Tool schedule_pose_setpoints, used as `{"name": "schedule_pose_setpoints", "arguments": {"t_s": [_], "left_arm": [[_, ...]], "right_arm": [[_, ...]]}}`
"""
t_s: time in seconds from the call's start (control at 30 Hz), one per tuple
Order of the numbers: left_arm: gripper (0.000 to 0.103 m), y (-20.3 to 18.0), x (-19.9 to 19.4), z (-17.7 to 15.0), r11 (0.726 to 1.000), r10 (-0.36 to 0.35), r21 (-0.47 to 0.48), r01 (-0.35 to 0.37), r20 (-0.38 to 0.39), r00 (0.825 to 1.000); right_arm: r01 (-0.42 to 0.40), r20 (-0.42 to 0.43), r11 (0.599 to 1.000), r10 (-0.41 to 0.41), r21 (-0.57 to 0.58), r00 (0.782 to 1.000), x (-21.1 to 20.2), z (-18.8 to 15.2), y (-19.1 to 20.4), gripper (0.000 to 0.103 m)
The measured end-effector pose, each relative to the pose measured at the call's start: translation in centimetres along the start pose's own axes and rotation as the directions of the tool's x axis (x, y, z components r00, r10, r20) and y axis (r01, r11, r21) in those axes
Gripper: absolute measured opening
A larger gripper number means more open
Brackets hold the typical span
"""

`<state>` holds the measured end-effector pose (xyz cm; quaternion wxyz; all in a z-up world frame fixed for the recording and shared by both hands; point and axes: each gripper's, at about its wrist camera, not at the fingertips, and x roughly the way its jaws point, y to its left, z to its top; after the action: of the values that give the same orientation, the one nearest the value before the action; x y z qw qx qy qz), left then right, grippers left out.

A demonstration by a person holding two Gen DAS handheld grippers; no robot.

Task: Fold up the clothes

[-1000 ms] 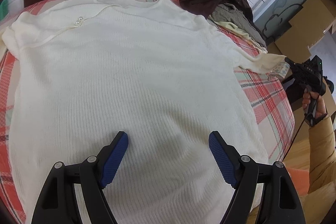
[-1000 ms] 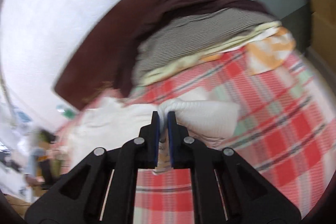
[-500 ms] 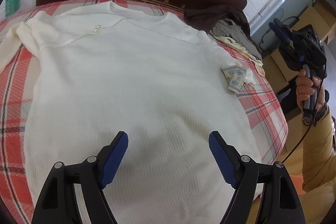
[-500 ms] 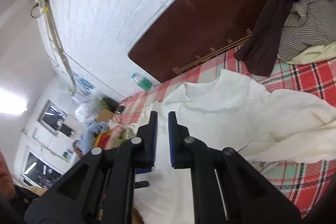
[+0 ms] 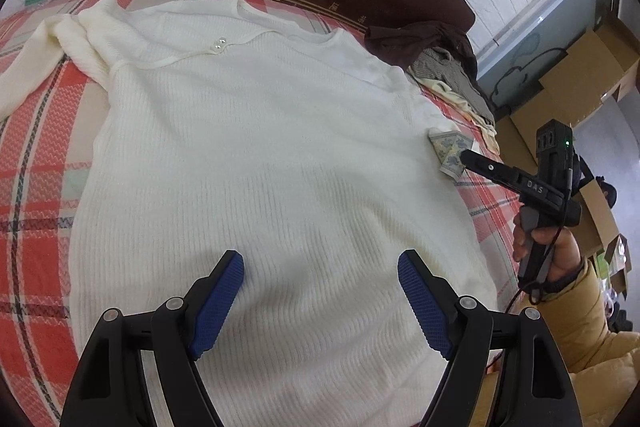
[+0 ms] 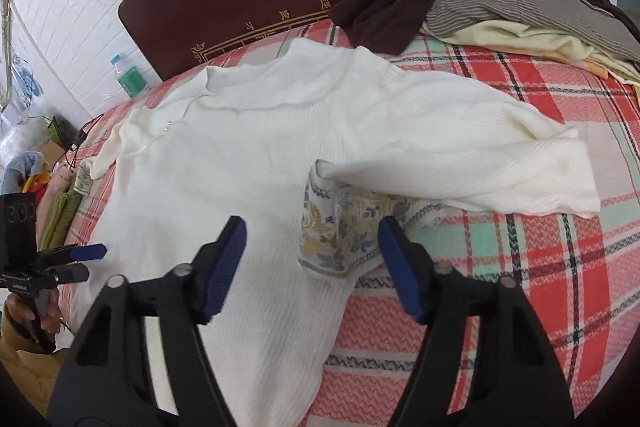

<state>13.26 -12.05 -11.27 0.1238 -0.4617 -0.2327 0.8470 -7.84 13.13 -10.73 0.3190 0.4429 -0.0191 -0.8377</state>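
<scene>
Both grippers gape wide: left gripper low centre over the white sweater, right gripper above its patterned cuff.

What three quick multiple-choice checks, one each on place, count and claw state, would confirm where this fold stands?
1. Where does the patterned cuff lie?
A. on the sweater's body edge, sleeve folded inward
B. hanging off the bed
C. on the clothes pile

2. How many small buttons show near the neckline of the white sweater?
A. none
B. two
C. five

3. What state is the right claw in?
A. shut on the cuff
B. shut on nothing
C. open, holding nothing

Answers:
1. A, the right sleeve doubles back and the cuff rests at the body's edge.
2. B, two pearly buttons sit side by side on the shoulder seam.
3. C, its blue pads stand wide apart above the cuff; the left claw is open too.
</scene>
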Motion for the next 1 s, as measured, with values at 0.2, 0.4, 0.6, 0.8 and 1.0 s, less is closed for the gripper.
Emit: {"name": "schedule_pose_setpoints", "arguments": {"t_s": [0.2, 0.4, 0.6, 0.8, 1.0], "left_arm": [[0.082, 0.4, -1.1, -0.7, 1.0, -0.022, 0.001, 0.022, 0.016, 1.0], [0.082, 2.6, -2.4, -1.0, 0.998, -0.03, -0.046, 0.033, 0.048, 0.998], [0.083, 3.8, -3.7, -1.1, 0.998, -0.031, -0.056, 0.036, 0.083, 0.996], [0.083, 4.9, -4.8, -1.2, 0.998, -0.013, -0.06, 0.019, 0.102, 0.995], [0.083, 5.8, -5.4, -1.1, 0.998, 0.005, -0.065, 0.001, 0.101, 0.995]], "right_arm": [[-0.034, 0.026, 0.999, 0.034, -0.006, 0.999, -0.5, 3.3, 0.4, 0.012], [-0.145, 0.051, 0.981, 0.153, -0.132, 0.987, -4.0, 9.0, 5.3, 0.011], [-0.263, -0.112, 0.919, 0.24, -0.295, 0.964, -0.7, 12.0, 13.4, 0.012], [-0.376, -0.297, 0.865, 0.283, -0.331, 0.912, 7.1, 10.8, 19.4, 0.012], [-0.401, -0.342, 0.882, 0.308, -0.247, 0.888, 11.1, 10.5, 20.3, 0.012]]}}
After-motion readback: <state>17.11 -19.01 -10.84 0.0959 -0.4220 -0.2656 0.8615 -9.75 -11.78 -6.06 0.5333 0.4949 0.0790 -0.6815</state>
